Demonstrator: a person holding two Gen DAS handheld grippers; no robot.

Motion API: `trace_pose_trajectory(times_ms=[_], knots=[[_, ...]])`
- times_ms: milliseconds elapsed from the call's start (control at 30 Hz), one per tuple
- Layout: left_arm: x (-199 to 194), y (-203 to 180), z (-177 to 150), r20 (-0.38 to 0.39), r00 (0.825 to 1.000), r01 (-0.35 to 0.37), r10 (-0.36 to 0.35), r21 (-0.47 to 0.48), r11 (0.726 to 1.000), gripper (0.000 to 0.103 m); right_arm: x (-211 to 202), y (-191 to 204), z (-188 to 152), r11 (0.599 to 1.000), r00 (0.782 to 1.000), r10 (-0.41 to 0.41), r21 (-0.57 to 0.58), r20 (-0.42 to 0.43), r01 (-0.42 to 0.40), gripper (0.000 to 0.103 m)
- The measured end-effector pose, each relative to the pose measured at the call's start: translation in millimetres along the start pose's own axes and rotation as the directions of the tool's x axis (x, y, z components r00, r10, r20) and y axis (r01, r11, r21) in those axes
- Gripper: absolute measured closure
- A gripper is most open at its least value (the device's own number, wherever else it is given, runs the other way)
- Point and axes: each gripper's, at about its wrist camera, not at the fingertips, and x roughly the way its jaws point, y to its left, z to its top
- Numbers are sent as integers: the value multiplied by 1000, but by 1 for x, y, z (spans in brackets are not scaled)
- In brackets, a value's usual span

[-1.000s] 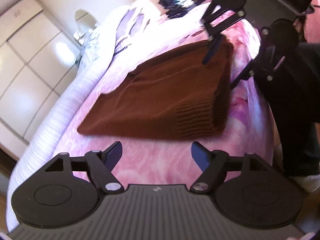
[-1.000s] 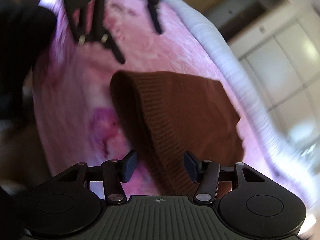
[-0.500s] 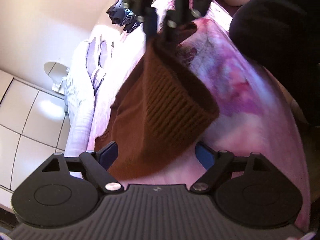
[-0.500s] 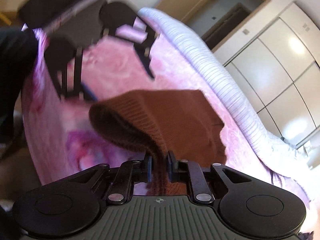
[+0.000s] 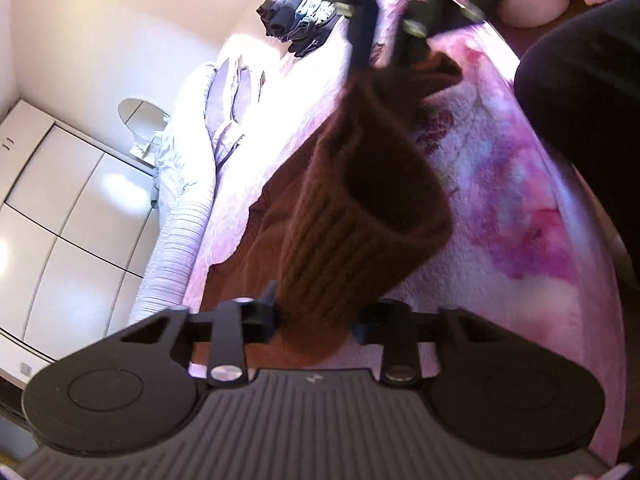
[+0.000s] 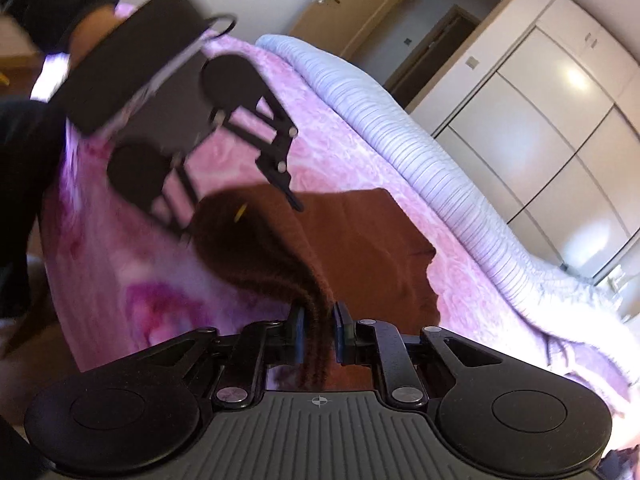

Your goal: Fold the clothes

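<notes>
Now we note the brown knit sweater (image 5: 352,208) on the pink blanket (image 5: 512,208), its ribbed hem lifted. Right gripper (image 6: 318,332): jaws nearly together, pinching one end of the hem. Left gripper (image 5: 316,320): jaws closing, bunched hem between them, pads meeting the knit. Dark folded clothes (image 5: 298,16) lie beyond.

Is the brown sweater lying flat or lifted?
Partly lifted: both grippers raise its ribbed hem off the blanket; the rest lies flat.
</notes>
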Motion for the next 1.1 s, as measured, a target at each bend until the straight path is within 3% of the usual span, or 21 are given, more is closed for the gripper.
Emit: trace_pose_trajectory(times_ms=[100, 200, 233, 267, 500, 567, 600, 633, 833, 1100], knots=[[-3, 14, -3, 1, 999, 49, -50, -73, 996, 86, 7, 25, -17, 991, 999, -40, -125, -22, 37, 85], [-3, 26, -3, 9, 996, 85, -84, -133, 988, 87, 14, 43, -25, 988, 999, -42, -150, -23, 38, 65], [-3, 29, -3, 12, 996, 94, -93, -144, 985, 87, 19, 44, -29, 988, 999, -41, -150, -19, 38, 54], [-4, 31, -3, 15, 995, 99, -98, -150, 984, 87, 23, 47, -31, 987, 999, -45, -155, -17, 42, 52], [-9, 32, -9, 22, 992, 126, -124, -135, 983, 87, 57, 34, -54, 937, 983, -177, -314, -48, 154, 53], [-9, 31, -12, 20, 991, 134, -132, -135, 982, 87, 62, 26, -64, 918, 977, -201, -362, -72, 162, 59], [-9, 30, -12, 20, 990, 139, -138, -134, 981, 88, 63, 21, -68, 918, 976, -196, -366, -89, 151, 66], [-9, 30, -11, 21, 990, 143, -141, -131, 981, 89, 65, 16, -73, 919, 976, -192, -369, -106, 141, 89], [-47, 37, -3, 95, 976, 206, -198, -78, 975, 92, 34, -10, -59, 957, 986, -130, -273, -102, 97, 90], [-149, 42, 11, 179, 926, 357, -332, -136, 924, 92, -65, -13, -16, 967, 996, 19, -250, -89, -41, 90]])
